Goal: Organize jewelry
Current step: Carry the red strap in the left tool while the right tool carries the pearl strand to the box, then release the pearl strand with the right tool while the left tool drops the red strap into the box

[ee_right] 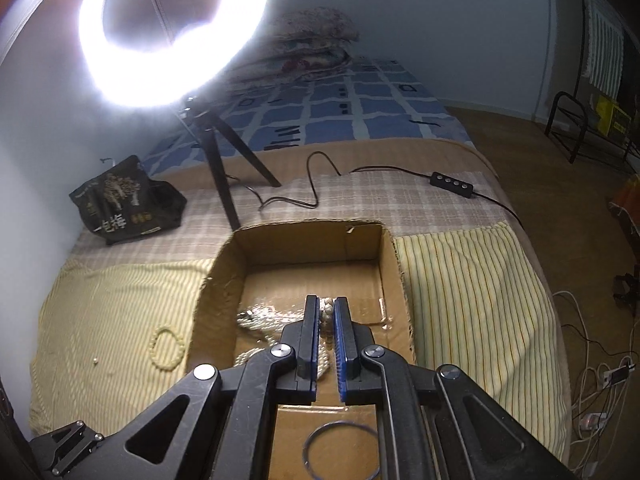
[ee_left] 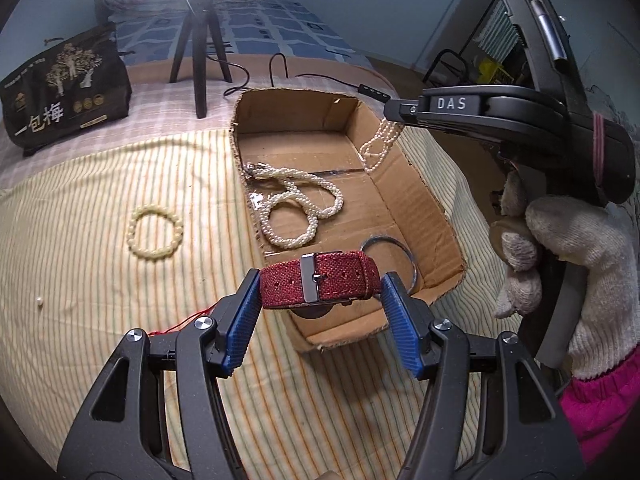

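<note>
A: We hold the red woven-fabric watch strap with the steel buckle (ee_left: 320, 282) across its width in our left gripper (ee_left: 320, 300), blue pads closed onto its two ends, just over the near rim of the open brown cardboard box (ee_left: 424, 216).

B: And our right gripper (ee_right: 327, 332) has its fingers pinched nearly together on a hanging strand of small white pearl beads (ee_left: 378, 146), at about one o'clock above the box.

A: We judge the strap light and soft, so it may sag. The grip beside the buckle looks sound, since that part is stiff.

B: The pearls are limp and slippery, and the thread seems fragile. We should lower them, not drop them.

A: A coiled white pearl rope necklace (ee_left: 296, 208) and a thin metal bangle (ee_left: 390, 256) already lie in the box. A pale yellow beaded bracelet (ee_left: 155, 233) waits at ten o'clock on the yellow striped cloth (ee_left: 120, 320), with one loose bead (ee_left: 39, 301) farther left.

B: The surface is a soft bed. A ring light on a tripod (ee_right: 172, 32) glares at twelve o'clock, with a dark printed snack bag (ee_left: 66, 88) beside it.
</note>
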### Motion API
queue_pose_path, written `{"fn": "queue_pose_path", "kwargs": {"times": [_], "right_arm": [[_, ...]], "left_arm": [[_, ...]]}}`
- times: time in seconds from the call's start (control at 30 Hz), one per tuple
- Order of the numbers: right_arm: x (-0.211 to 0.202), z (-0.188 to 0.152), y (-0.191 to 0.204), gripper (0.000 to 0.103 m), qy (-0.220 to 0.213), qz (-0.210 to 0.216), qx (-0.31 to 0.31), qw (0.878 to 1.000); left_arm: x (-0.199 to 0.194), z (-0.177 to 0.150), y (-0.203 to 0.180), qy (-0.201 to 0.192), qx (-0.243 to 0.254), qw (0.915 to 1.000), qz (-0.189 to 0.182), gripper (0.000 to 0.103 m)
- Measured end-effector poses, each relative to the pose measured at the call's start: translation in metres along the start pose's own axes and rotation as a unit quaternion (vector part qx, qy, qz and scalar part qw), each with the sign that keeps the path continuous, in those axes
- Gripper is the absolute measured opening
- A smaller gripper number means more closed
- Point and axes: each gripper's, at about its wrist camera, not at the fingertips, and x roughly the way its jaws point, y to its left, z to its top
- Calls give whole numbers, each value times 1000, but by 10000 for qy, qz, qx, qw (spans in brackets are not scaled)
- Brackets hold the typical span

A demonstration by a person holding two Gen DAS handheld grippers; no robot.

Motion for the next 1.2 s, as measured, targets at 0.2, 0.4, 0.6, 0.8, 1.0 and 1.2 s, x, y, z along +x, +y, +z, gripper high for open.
{"fn": "queue_pose_path", "kwargs": {"times": [0.2, 0.4, 0.6, 0.8, 1.0, 1.2], "right_arm": [[18, 0, -6, 4, 103, 0, -5, 9999], [28, -1, -11, 5, 165, 16, 50, 9999], [30, -2, -13, 26, 159, 17, 80, 9998], [23, -2, -12, 71, 51, -122, 55, 9999], [16, -1, -12, 92, -63, -263, 79, 9996], [11, -2, -11, 93, -59, -300, 66, 9995]], "left_arm": [[15, 4, -5, 66, 69, 10000, 15, 62], [22, 5, -6, 100, 86, 9999, 42, 62], [26, 5, -7, 134, 72, 9999, 51, 63], [25, 3, -8, 172, 154, 9997, 94, 66], [20, 1, -9, 165, 251, 9995, 121, 75], [14, 0, -3, 136, 198, 9996, 171, 78]]}}
